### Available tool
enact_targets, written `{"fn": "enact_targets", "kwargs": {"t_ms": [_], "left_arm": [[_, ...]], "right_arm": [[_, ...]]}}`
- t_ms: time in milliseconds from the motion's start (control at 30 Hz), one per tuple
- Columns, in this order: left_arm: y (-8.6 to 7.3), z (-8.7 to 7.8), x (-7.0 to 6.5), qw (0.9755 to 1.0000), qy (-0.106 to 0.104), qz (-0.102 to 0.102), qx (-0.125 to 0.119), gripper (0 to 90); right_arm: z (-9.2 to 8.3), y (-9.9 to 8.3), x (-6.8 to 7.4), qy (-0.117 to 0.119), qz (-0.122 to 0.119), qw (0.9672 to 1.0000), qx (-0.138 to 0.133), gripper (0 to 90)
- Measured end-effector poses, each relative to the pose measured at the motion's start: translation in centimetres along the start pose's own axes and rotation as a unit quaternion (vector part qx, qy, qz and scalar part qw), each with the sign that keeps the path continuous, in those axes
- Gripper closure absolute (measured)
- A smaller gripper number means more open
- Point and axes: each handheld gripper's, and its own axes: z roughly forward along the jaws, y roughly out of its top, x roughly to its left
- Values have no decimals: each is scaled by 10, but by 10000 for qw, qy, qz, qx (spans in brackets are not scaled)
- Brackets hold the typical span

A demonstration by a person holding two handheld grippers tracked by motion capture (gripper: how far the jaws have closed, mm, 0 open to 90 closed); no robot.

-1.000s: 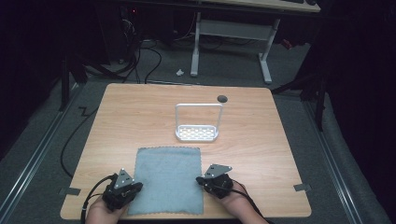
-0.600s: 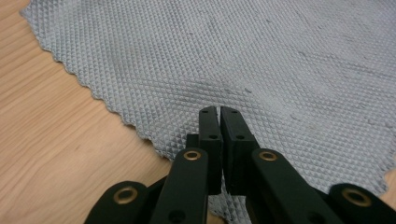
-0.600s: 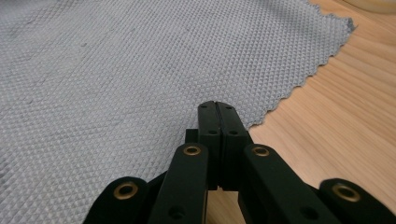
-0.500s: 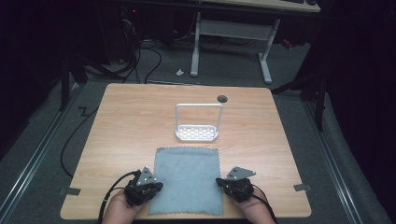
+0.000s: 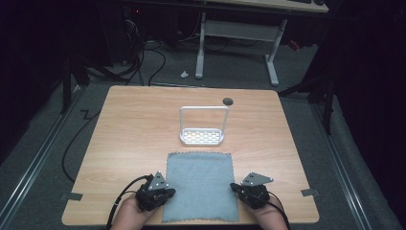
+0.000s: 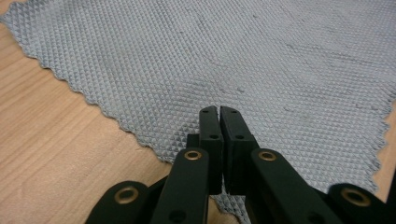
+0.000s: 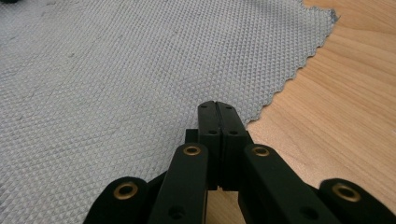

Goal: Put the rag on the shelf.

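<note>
A grey-blue waffle-weave cloth (image 5: 200,184) lies flat on the wooden table (image 5: 134,139) near its front edge. My left gripper (image 5: 167,194) sits at the cloth's left edge, held by a hand. In the left gripper view its jaws (image 6: 219,109) are pressed together, with the cloth (image 6: 243,60) and its zigzag edge running under them. My right gripper (image 5: 233,188) sits at the cloth's right edge. In the right gripper view its jaws (image 7: 215,103) are also shut, right at the scalloped edge of the cloth (image 7: 116,70).
A small white wire rack (image 5: 202,136) with an upright frame stands just beyond the cloth at mid-table. A dark round hole (image 5: 228,101) marks the far side of the tabletop. Cables and a desk frame lie on the floor beyond the table.
Both grippers and the cloth between them have slid to the right along the front of the table. The rack has stayed where it was.
</note>
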Motion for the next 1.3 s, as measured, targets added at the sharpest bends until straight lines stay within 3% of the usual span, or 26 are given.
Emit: {"fn": "enact_targets", "kwargs": {"t_ms": [200,300,400,467,533,633,767,967,1300], "left_arm": [[-2,-2,-5,9999,-119,66,50,888],[-2,-3,-5,9999,-77,65,31,872],[-3,-10,3,9994,94,-154,-279,812],[-4,-15,13,9967,311,-436,-617,750],[-4,-17,30,9911,511,-867,-867,713],[1,-14,49,9858,735,-1161,-969,672],[14,0,70,9823,910,-1373,-889,674],[34,20,81,9836,1065,-1229,-784,699],[37,35,87,9835,997,-1326,-716,723]], "right_arm": [[-7,-6,3,18,-27,10000,14,900],[-9,-7,2,36,5,10000,25,868],[-14,-7,-2,-36,221,9993,-289,835],[-18,-7,-6,-90,311,9984,-453,818],[-18,-8,-8,-119,381,9980,-501,807],[-16,-8,-10,-93,391,9981,-465,796],[-16,-7,-9,-38,314,9983,-491,781],[-15,-7,-8,34,268,9985,-470,777],[-13,-7,-7,62,255,9987,-436,771]]}}
